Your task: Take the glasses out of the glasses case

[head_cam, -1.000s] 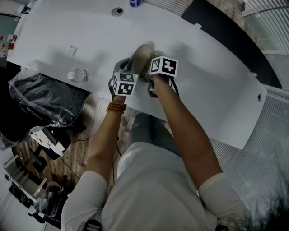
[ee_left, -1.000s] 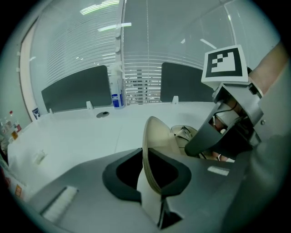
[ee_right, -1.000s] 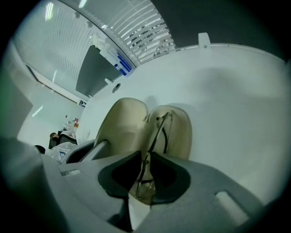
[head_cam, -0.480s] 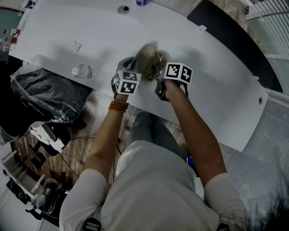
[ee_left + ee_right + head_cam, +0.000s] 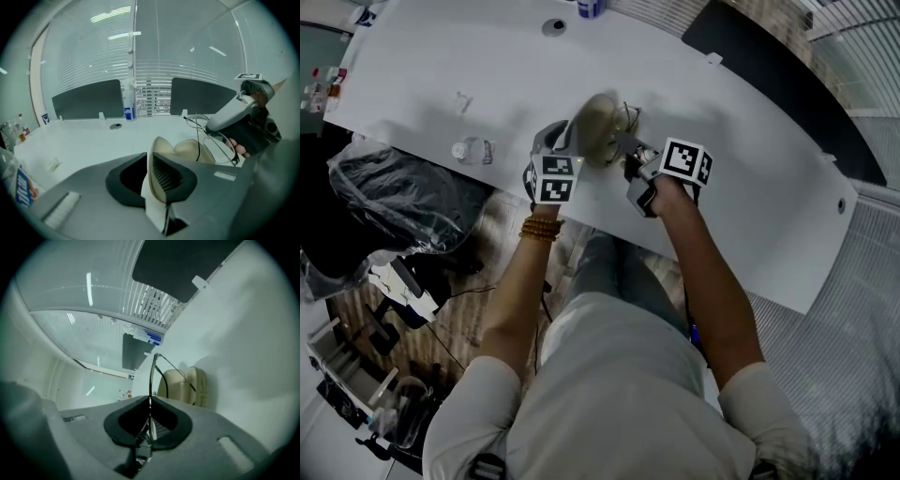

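A beige glasses case lies open on the white table. My left gripper is shut on the edge of its lid, which shows between the pads in the left gripper view. Thin wire-framed glasses hang above and just right of the case, clear of it. My right gripper holds them by the frame; its jaws have just been closing, and the frame now sits pinched between them. The glasses and the right gripper also show in the left gripper view, the case in the right gripper view.
A plastic water bottle lies near the table's left front edge. A blue-labelled bottle and a cable hole are at the far edge. Dark panels stand behind the table. A black bag lies on the floor at left.
My right gripper has closed on the glasses and drawn up and to the right, lifting them out of the case. The left gripper stays on the case lid.
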A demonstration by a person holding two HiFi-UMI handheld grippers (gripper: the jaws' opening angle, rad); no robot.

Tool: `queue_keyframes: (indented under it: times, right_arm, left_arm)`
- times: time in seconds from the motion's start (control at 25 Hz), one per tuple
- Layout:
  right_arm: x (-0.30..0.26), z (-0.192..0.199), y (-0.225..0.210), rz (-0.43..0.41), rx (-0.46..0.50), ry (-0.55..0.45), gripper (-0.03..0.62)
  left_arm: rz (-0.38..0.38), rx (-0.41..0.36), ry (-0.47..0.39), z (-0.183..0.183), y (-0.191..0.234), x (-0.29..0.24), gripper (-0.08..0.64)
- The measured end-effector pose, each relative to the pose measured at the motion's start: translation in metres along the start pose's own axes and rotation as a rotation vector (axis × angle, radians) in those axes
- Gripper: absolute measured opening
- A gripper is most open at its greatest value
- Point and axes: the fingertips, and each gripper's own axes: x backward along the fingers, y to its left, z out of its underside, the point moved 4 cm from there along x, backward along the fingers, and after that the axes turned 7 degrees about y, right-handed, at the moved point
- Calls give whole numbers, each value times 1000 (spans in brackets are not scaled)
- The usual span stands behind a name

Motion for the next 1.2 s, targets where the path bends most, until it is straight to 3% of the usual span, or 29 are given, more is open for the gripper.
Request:
queue_keyframes:
  times: [0.24,0.52,0.68,0.88,1.2]
  right_arm:
    - [52,-20,29,-154,-9,-90,12]
    - [132,-8,42,-208,3,-149,12]
    - [172,22,23,-200,-50,-146,12]
    - [200,47,-25,-143,-117,-125,12]
    - [209,43,-103,-33,-161,-112,12]
  left_arm:
    - [-18,-21,-27,-13,1,11,41]
    - [-33,-75,-80,-30,-17,42,41]
    - [-12,-111,-121,-38,-45,64,41]
    - [66,-149,-126,-38,-93,73,41]
    - [184,-194,-74,-11,-166,87,40]
